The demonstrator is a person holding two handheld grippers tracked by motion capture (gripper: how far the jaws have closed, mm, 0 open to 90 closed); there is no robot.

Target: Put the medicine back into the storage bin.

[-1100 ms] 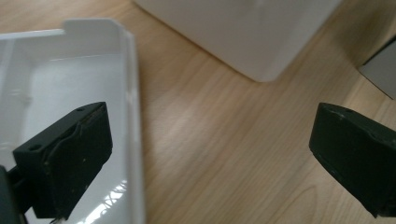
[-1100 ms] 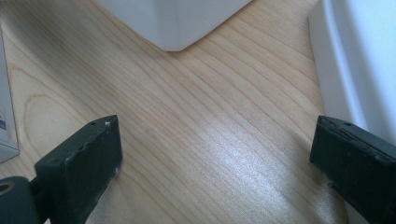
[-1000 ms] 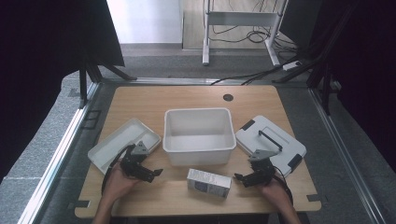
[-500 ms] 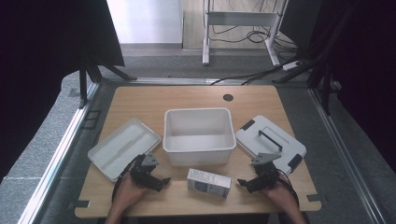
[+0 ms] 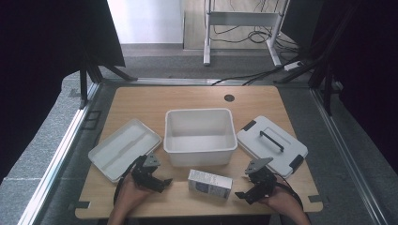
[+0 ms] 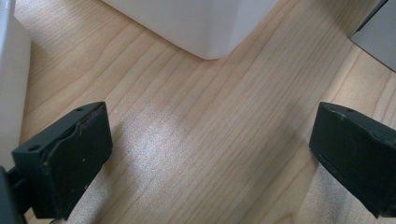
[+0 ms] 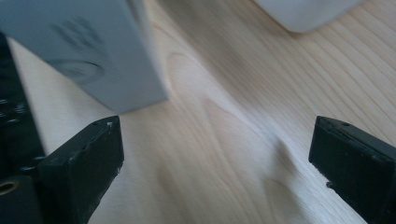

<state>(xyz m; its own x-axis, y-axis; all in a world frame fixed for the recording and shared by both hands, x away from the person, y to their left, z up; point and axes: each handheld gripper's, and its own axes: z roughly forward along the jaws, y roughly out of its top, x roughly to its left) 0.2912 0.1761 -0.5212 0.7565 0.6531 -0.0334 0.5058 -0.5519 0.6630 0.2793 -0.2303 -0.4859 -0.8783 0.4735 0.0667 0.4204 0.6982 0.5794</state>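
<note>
While both of my grippers sit low at the near edge of the table [image 5: 141,101], I find the small carton [image 5: 210,183] lying flat between them, just in front of the white bin [image 5: 199,136]. My left gripper [image 5: 157,180] has its 2 jaws spread wide over bare wood, gripping nothing. My right gripper [image 5: 244,194] is likewise wide open and empty, with the carton's end just beyond its jaws. Tray [image 5: 123,147] left, lid [image 5: 272,145] right.

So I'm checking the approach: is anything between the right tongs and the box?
Nothing visible. Bare table lies between the open right tongs and the box; the bin sits behind it.
</note>
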